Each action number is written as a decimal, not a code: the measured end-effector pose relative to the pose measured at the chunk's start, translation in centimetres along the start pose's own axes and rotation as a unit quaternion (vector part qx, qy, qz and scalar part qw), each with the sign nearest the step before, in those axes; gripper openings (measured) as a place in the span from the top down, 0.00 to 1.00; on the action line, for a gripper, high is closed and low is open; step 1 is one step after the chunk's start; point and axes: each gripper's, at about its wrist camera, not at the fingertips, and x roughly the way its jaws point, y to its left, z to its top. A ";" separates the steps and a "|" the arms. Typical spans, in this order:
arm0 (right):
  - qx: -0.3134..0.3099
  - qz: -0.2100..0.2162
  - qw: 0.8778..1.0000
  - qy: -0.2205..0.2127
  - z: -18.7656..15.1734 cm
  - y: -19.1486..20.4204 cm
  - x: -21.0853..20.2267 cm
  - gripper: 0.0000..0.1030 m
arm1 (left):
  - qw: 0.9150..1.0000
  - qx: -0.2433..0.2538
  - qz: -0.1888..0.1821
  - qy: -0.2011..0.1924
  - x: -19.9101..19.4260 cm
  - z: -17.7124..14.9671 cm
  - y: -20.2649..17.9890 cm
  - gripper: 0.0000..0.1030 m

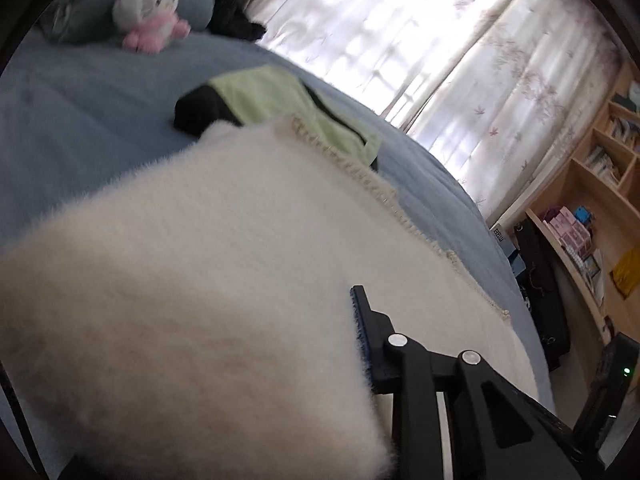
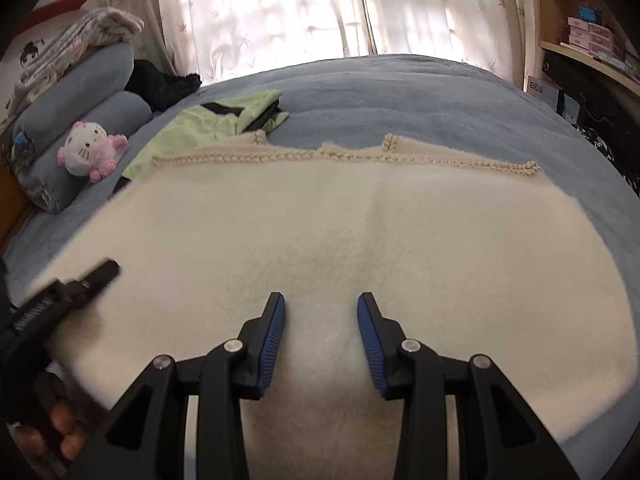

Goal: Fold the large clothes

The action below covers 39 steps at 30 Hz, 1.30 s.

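A cream fuzzy garment (image 2: 320,220) is lying spread across the blue bed (image 2: 440,96), its braided edge toward the curtains (image 2: 280,4). The right gripper (image 2: 322,336) is hovering over the garment, jaws parted and holding nothing. The left gripper (image 2: 96,274) is pinching a raised fold at the garment's left edge. A green garment (image 2: 192,128) is lying beyond it.

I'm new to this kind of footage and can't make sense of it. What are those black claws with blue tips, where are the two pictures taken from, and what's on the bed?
They are two-finger grippers a person holds, one per hand, each with a camera looking along its fingers. The right gripper hovers open, holding nothing. The left gripper has closed on a fold of the fluffy cream garment, raised close to its own camera. The garment lies on the blue bed, beside a green garment and a plush toy.
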 end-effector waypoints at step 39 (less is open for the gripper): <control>0.187 0.086 0.978 0.012 -2.3 -13.5 -6.1 0.62 | 0.966 0.256 -0.005 0.042 -3.5 -2.9 -25.5 0.80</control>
